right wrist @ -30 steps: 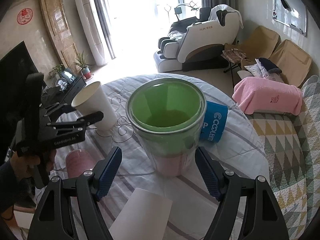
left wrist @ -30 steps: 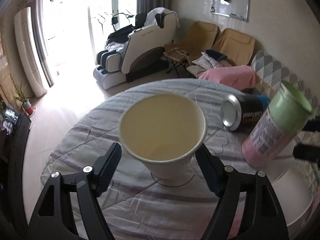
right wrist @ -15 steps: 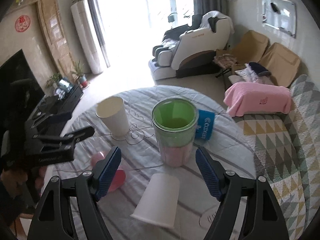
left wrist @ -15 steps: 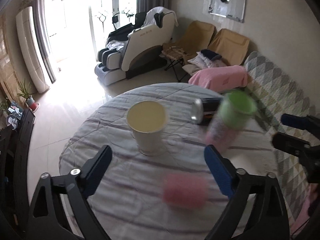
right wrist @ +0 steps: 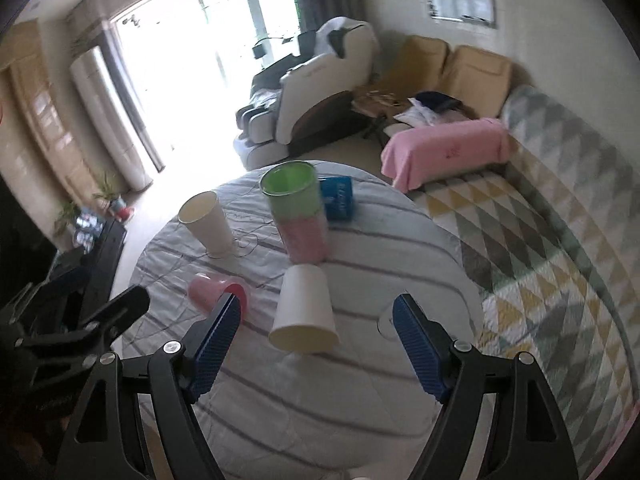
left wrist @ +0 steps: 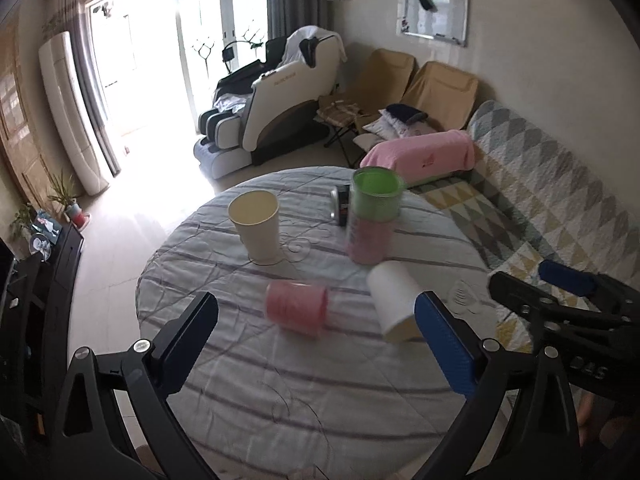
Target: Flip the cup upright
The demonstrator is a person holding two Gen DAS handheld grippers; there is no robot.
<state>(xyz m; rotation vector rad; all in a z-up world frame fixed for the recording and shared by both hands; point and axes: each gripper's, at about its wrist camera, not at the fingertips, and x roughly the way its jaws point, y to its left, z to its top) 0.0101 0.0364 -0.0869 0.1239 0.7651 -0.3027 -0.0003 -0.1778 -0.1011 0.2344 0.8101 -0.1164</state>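
Note:
A white paper cup [left wrist: 257,226] stands upright on the round table [left wrist: 280,400], and shows in the right wrist view [right wrist: 208,224] too. A green-and-pink cup [left wrist: 372,216] [right wrist: 298,216] stands upright beside it. A pink cup [left wrist: 297,309] [right wrist: 218,294] lies on its side. A second white paper cup [left wrist: 394,306] [right wrist: 304,312] lies on its side, mouth toward me. My left gripper [left wrist: 316,348] is open and empty, above the near part of the table. My right gripper [right wrist: 316,348] is open and empty, just short of the lying white cup.
A blue-and-black can [right wrist: 338,198] [left wrist: 341,204] lies on its side behind the green-and-pink cup. A sofa with a patterned quilt [left wrist: 540,200] stands right of the table. A massage chair [left wrist: 276,96] stands beyond it.
Both grippers have pulled back and up from the cups they stood around. The white cup and the green-and-pink cup now stand free on the table, farther away.

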